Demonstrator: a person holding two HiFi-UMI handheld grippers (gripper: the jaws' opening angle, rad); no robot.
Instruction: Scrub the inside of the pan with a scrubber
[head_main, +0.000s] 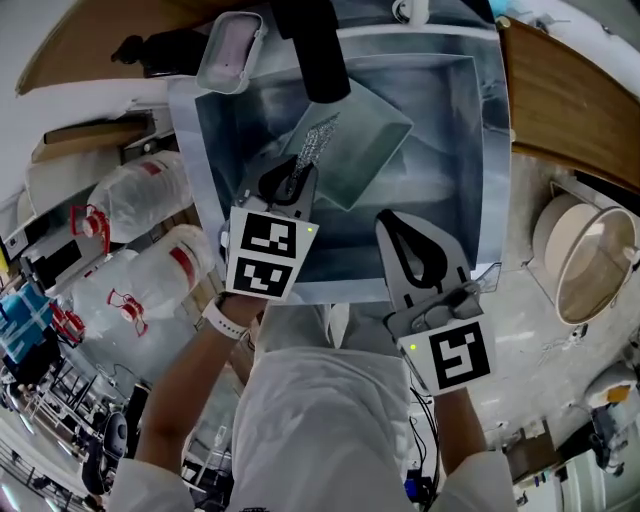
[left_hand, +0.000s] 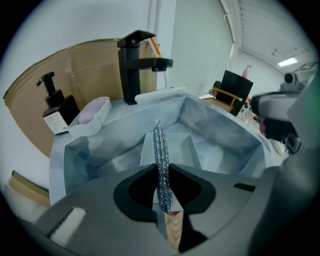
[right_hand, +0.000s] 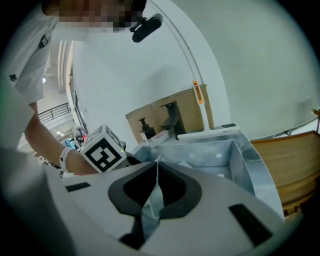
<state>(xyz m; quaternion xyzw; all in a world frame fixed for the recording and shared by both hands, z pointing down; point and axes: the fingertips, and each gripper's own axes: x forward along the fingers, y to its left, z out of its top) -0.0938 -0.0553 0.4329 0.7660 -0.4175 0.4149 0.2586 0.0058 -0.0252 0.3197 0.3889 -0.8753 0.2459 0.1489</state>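
My left gripper (left_hand: 163, 186) clamps the wiry scrubber (left_hand: 161, 155) above the pan (head_main: 362, 145) in the sink (head_main: 492, 150). My right gripper (right_hand: 156, 169) hangs beside it, jaws pressed together on nothing.

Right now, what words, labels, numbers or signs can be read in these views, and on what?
No text reads clearly in any view.
Bottle label: print too small and blurred to read.
Bags: red print, too blurred to read.
Left cube and right cube: square markers only, no letters or numbers.
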